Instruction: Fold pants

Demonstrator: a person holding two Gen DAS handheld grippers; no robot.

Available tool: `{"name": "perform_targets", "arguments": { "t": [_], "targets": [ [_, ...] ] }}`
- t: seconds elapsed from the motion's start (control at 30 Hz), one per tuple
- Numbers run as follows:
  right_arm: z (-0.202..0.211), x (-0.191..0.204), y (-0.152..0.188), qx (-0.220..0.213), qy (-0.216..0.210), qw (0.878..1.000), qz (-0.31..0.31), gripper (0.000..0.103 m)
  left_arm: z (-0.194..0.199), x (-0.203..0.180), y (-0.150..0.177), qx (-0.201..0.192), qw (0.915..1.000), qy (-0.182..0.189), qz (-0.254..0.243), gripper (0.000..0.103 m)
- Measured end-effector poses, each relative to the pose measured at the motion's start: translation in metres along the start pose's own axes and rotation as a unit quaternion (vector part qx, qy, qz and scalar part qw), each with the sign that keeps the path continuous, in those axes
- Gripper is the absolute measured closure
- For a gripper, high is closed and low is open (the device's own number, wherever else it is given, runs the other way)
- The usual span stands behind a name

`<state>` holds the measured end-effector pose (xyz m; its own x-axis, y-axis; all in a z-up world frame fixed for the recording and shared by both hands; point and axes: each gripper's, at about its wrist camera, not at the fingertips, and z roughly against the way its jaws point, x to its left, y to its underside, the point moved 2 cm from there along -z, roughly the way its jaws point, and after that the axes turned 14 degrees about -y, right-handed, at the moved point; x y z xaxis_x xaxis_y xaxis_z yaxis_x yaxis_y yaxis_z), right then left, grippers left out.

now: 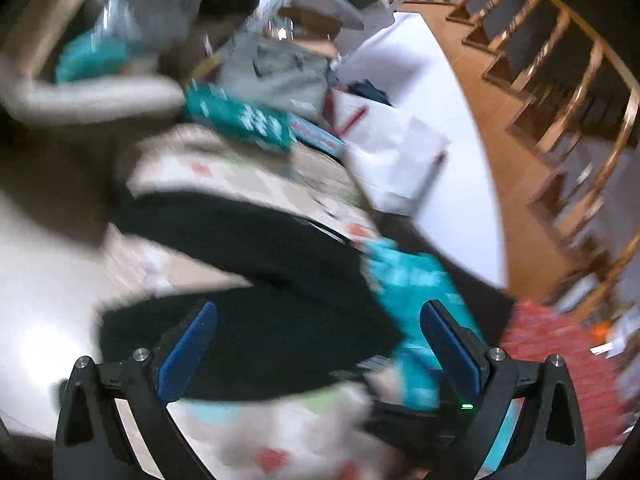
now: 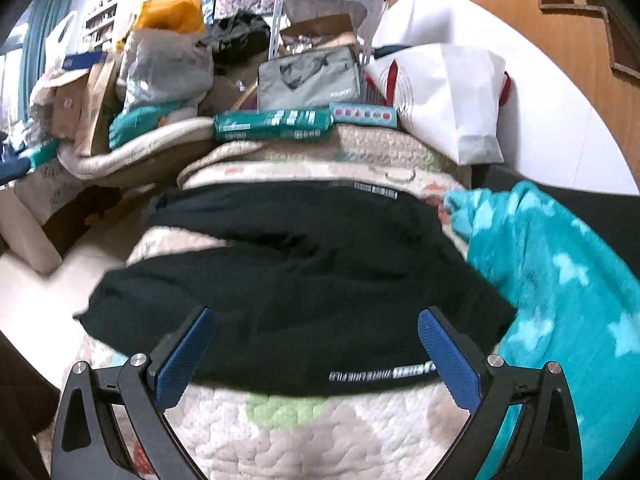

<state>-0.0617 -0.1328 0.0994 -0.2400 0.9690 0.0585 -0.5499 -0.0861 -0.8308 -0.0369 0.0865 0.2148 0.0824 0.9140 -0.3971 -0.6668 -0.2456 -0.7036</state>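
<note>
Though the left wrist view is badly blurred, the left gripper (image 1: pixel 318 328) shows its blue pads spread wide and empty, with the black pants (image 1: pixel 256 280) lying on the patterned quilt (image 1: pixel 248 184) just ahead of and between the fingers. From the right wrist view, the right gripper (image 2: pixel 316 336) is likewise spread and holds nothing, the pants (image 2: pixel 296 280) stretched crosswise on the quilt (image 2: pixel 320 428) beyond its fingertips, a teal blanket (image 2: pixel 560 280) beside them on the right.

The black pants (image 2: pixel 288 280) lie spread flat across a cream quilted blanket (image 2: pixel 320 428), legs apart in a sideways V that opens leftward. A band of white lettering runs along the near edge, another along the far edge.
</note>
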Motion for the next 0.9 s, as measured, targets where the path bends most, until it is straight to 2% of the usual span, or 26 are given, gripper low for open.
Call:
{"name": "perform_targets", "arguments": {
  "t": [0.03, 0.13, 0.23, 0.3, 0.37, 0.43, 0.7, 0.9],
  "targets": [
    [0.004, -0.002, -0.006, -0.009, -0.002, 1.000, 0.001, 0.000, 0.003, -0.006, -0.005, -0.029, 0.9987, -0.036, -0.020, 0.002],
    [0.019, -0.009, -0.030, -0.045, -0.005, 0.999, 0.007, 0.000, 0.008, -0.017, -0.015, -0.099, 0.9882, -0.099, -0.062, 0.001],
    [0.028, -0.014, -0.054, -0.068, -0.007, 0.998, 0.016, 0.000, -0.002, -0.020, -0.025, -0.125, 0.9827, -0.107, -0.085, 0.000],
    [0.027, -0.019, -0.069, -0.070, -0.011, 0.997, 0.018, 0.000, -0.021, -0.017, -0.033, -0.106, 0.9813, -0.134, -0.088, 0.000],
    [0.021, -0.026, -0.081, -0.063, -0.018, 0.998, 0.018, 0.000, -0.049, -0.008, -0.041, -0.067, 0.9775, -0.176, -0.095, 0.000],
    [0.013, -0.035, -0.093, -0.051, -0.023, 0.998, 0.018, 0.000, -0.069, 0.004, -0.048, -0.051, 0.9742, -0.202, -0.088, 0.000],
    [-0.032, -0.089, -0.125, 0.006, 0.001, 1.000, -0.004, 0.000, -0.131, 0.053, -0.066, 0.015, 0.9770, -0.207, -0.047, 0.000],
    [-0.078, -0.125, -0.130, 0.049, 0.006, 0.998, -0.044, 0.000, -0.179, 0.084, -0.074, 0.047, 0.9666, -0.249, -0.041, 0.000]
  ]
}}
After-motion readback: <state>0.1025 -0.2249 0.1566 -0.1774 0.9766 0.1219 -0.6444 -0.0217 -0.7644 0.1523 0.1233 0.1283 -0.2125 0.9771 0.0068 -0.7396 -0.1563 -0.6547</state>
